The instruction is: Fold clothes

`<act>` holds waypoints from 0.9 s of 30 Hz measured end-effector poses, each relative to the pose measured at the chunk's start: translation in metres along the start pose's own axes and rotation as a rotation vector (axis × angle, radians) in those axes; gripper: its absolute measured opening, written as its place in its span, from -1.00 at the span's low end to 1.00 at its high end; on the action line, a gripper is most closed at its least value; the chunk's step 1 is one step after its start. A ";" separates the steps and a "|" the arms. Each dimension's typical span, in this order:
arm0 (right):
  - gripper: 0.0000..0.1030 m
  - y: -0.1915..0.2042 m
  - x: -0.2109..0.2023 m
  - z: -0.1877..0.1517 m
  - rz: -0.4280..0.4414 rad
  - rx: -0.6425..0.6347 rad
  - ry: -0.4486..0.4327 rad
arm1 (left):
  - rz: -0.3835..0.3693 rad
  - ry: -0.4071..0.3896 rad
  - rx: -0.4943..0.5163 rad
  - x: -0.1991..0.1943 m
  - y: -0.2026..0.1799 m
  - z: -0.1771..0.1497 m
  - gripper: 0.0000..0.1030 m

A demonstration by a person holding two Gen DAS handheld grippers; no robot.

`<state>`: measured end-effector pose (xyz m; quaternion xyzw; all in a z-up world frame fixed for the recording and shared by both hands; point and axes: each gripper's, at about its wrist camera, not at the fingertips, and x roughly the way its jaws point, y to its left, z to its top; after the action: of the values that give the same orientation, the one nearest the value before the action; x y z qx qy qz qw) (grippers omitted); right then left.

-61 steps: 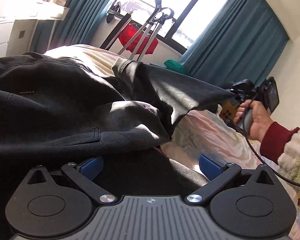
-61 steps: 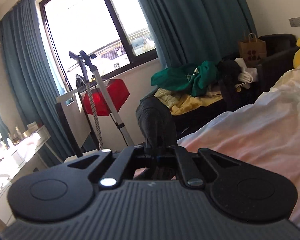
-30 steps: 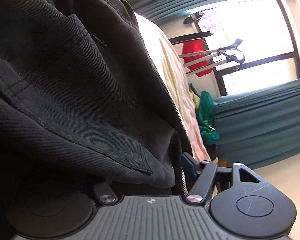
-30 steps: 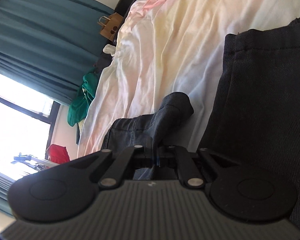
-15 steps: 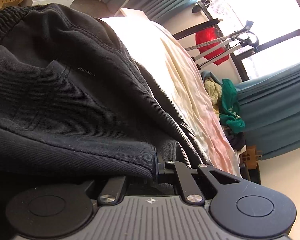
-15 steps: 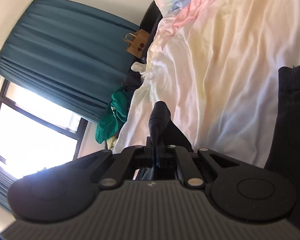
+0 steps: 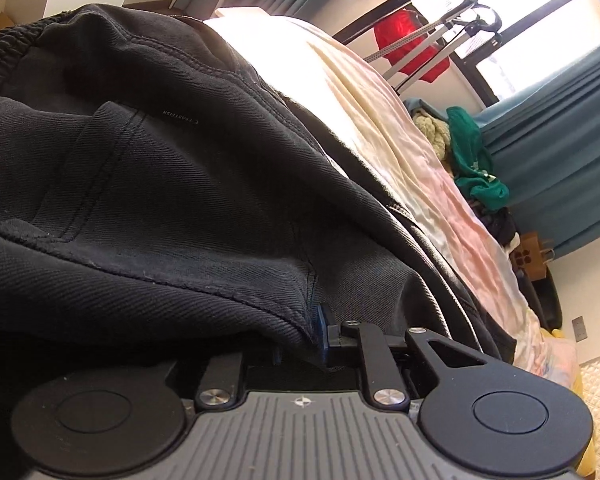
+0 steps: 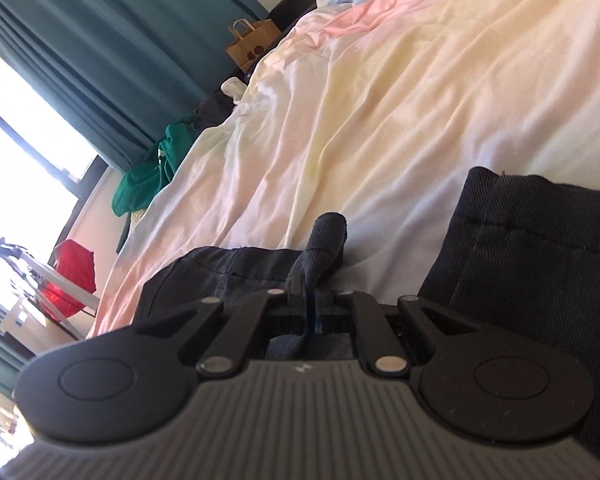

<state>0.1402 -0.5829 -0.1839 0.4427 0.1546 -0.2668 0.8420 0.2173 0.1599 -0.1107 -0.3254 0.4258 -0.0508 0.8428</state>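
Both claws pinch the black pants [image 7: 188, 184]: left claw [image 7: 314, 338] on a hem, right claw [image 8: 310, 306] on a fold (bed [image 8: 400, 92] underneath).

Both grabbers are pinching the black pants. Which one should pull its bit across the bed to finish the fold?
Probably the right gripper. It pinches a small loose end of the black pants with open bed sheet ahead. The left gripper is buried under the heavy bulk.

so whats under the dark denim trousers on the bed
The dark denim trousers lie on a pale cream and pink bedsheet, which shows bare beside them. The left gripper and right gripper each pinch a fold. Anything directly beneath the cloth is covered.
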 end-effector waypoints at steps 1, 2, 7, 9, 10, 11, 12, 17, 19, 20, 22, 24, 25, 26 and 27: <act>-0.81 0.002 -0.007 0.000 0.006 -0.016 0.002 | -0.006 0.001 0.013 -0.003 -0.002 -0.002 -0.35; -0.79 0.003 -0.014 0.000 0.011 -0.029 0.004 | -0.009 -0.001 0.027 -0.006 -0.004 -0.003 -0.23; -0.62 0.015 -0.066 0.000 -0.028 -0.027 -0.024 | -0.024 -0.018 0.101 -0.040 -0.020 -0.016 0.38; -0.30 0.024 -0.090 0.001 -0.026 -0.079 -0.056 | -0.022 -0.020 0.122 -0.065 -0.019 -0.024 0.48; -0.02 0.028 -0.102 0.002 -0.024 -0.105 -0.073 | -0.018 -0.024 0.120 -0.076 -0.016 -0.026 0.52; 0.29 0.032 -0.114 0.002 -0.016 -0.127 -0.092 | -0.006 -0.028 0.106 -0.088 -0.012 -0.027 0.55; 0.37 0.035 -0.126 0.002 -0.008 -0.149 -0.111 | 0.005 -0.032 0.092 -0.100 -0.007 -0.028 0.57; 0.43 0.040 -0.173 0.002 0.044 -0.154 -0.113 | 0.062 -0.051 0.022 -0.158 0.015 -0.033 0.79; 0.44 0.042 -0.183 -0.001 0.057 -0.164 -0.091 | 0.085 -0.059 -0.006 -0.182 0.023 -0.035 0.81; 0.44 0.044 -0.187 -0.003 0.058 -0.174 -0.083 | 0.096 -0.063 -0.020 -0.193 0.028 -0.036 0.82; 0.44 0.049 -0.191 -0.006 0.052 -0.213 -0.081 | 0.117 -0.073 -0.056 -0.215 0.040 -0.038 1.00; 0.44 0.053 -0.194 -0.009 0.035 -0.252 -0.086 | 0.139 -0.079 -0.096 -0.235 0.053 -0.041 1.00; 0.44 0.054 -0.194 -0.010 0.031 -0.260 -0.086 | 0.152 -0.072 -0.131 -0.245 0.062 -0.042 1.00; 0.44 0.054 -0.194 -0.012 0.028 -0.266 -0.081 | 0.155 -0.062 -0.186 -0.255 0.074 -0.043 1.00; 0.44 0.054 -0.193 -0.013 0.023 -0.267 -0.072 | 0.152 -0.053 -0.248 -0.264 0.086 -0.044 1.00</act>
<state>0.0157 -0.4867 -0.0597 0.3187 0.1535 -0.2499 0.9014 0.0007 0.3007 0.0006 -0.3952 0.4297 0.0750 0.8084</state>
